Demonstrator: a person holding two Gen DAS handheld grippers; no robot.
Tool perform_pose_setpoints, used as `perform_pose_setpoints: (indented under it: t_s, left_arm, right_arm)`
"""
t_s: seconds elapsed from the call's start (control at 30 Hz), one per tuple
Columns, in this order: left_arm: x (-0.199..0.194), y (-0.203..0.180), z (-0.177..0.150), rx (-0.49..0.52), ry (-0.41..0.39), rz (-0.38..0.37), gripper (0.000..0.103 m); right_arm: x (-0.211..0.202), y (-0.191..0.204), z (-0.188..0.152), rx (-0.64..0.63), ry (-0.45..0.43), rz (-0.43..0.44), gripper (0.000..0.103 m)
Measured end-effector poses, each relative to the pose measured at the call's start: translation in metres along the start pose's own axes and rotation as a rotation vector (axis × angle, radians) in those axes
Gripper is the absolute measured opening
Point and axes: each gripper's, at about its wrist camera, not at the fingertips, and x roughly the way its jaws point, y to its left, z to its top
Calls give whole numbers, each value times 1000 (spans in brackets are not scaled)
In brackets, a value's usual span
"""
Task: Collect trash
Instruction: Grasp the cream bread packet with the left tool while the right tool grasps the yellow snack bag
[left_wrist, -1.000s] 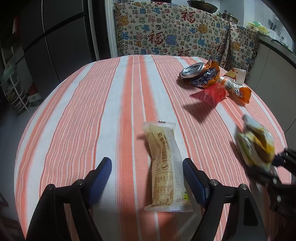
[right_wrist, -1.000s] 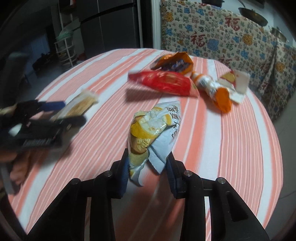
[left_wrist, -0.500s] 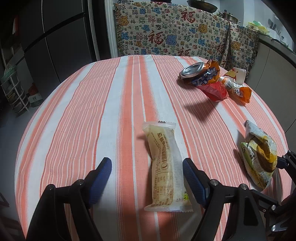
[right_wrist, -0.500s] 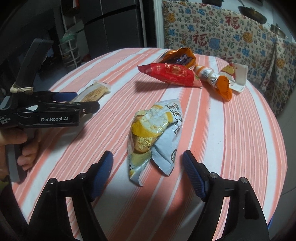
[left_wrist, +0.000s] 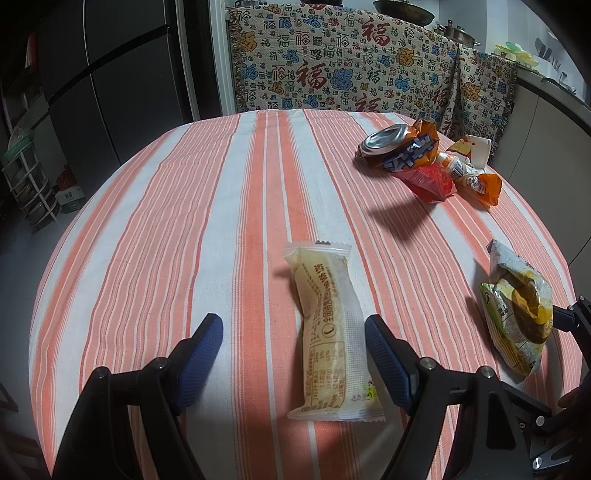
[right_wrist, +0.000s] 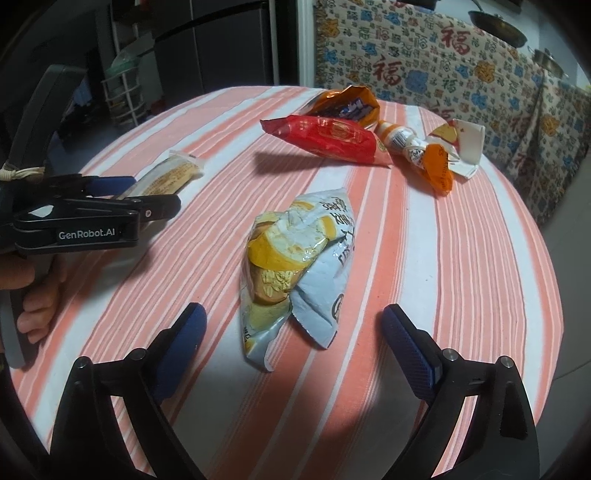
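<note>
– Where is the trash on the table (left_wrist: 155, 229)?
– A long pale pack (left_wrist: 330, 332) lies near the front edge, between the wide jaws of the left gripper (left_wrist: 293, 354). They don't touch it.
– And next?
– A crumpled yellow bag (right_wrist: 295, 266) lies flat toward the right edge. The right gripper (right_wrist: 293, 343) is opening around it, pads apart from it.
– And at the far right edge?
– A pile: orange bag (right_wrist: 347, 105), red bag (right_wrist: 328, 138), a twisted wrapper (right_wrist: 417, 155), maybe a paper cup (right_wrist: 469, 142).

Dim room, hard shadows across the tablecloth (left_wrist: 229, 206), heavy fisheye warp, dark corners, sharp with no blur.
</note>
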Motion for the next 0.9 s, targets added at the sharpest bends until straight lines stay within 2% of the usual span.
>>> perform_pose_setpoints:
  t_s: [0.33,0.4,0.47,0.57,0.67,0.83,0.9]
  left_arm:
    - [-1,1,-1,4,1,-11,81]
    - [-4,5,-2,30,4,-60,80]
    - [-11,13,-6,82,16,-127,80]
    - [-20,22,-13,106,25,-177,80]
    - [-20,19,-11,118,39,-187,80]
    - [-19,15,5,91,44,-212,80]
    - [-18,14,10,74,53,-221,75]
  right_arm:
    - [1,-2,1,9,7,-11,99]
    - [-1,-4,0,19,6,-1,99]
    - [-8,-13,-2,46,17,48,98]
    - [-26,-29,0,106,4,95,96]
    - [-35,-31,14,93,24,100,95]
    - [-25,-1,47,23,102,89,92]
    - [-17,8,54,20,125,77,90]
